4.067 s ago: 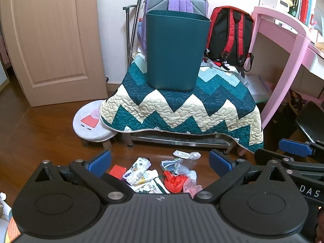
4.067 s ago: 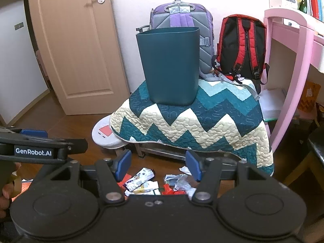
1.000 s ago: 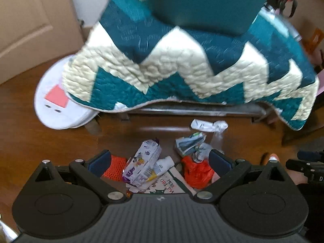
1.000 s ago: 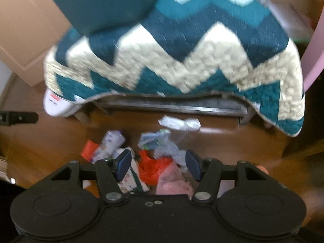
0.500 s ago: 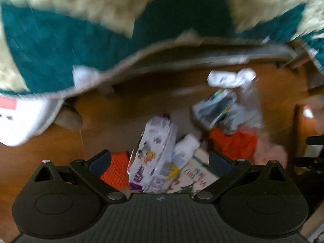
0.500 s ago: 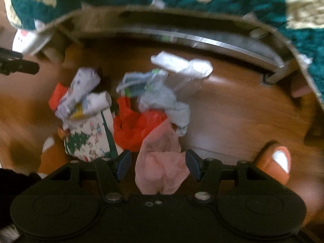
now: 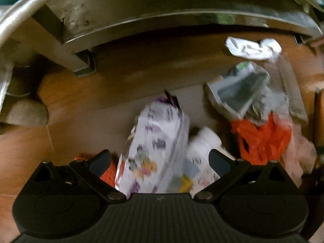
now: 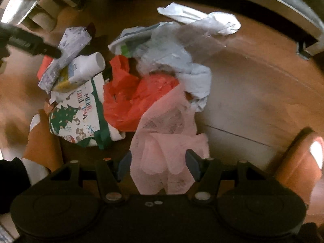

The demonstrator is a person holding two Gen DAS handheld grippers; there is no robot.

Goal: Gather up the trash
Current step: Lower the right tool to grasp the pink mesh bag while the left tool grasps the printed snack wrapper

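- Where the wooden floor [image 8: 253, 93] runs under a grey metal frame [image 7: 141, 20], the trash lies in one loose pile, just in front of that frame.
- Largest in the right wrist view is a pink plastic bag [image 8: 168, 141] — its near end sits between the spread, released jaws of the right gripper [image 8: 158, 165], which grasp nothing.
- A red plastic bag [image 8: 129, 101] touches the pink one, with a pale blue crumpled wrapper [image 8: 178, 60] behind it.
- A Christmas-print paper bag [image 8: 79, 117] lies to the left, a white bottle [image 8: 91, 64] resting on it.
- The left gripper [image 7: 160, 162] is also released — a white printed pouch [image 7: 158, 145] lies between its jaws, unpinched.
- A white crumpled wrapper [image 7: 253, 48] lies nearest the frame.
- An orange slipper [image 8: 299, 158] shows at the right edge.
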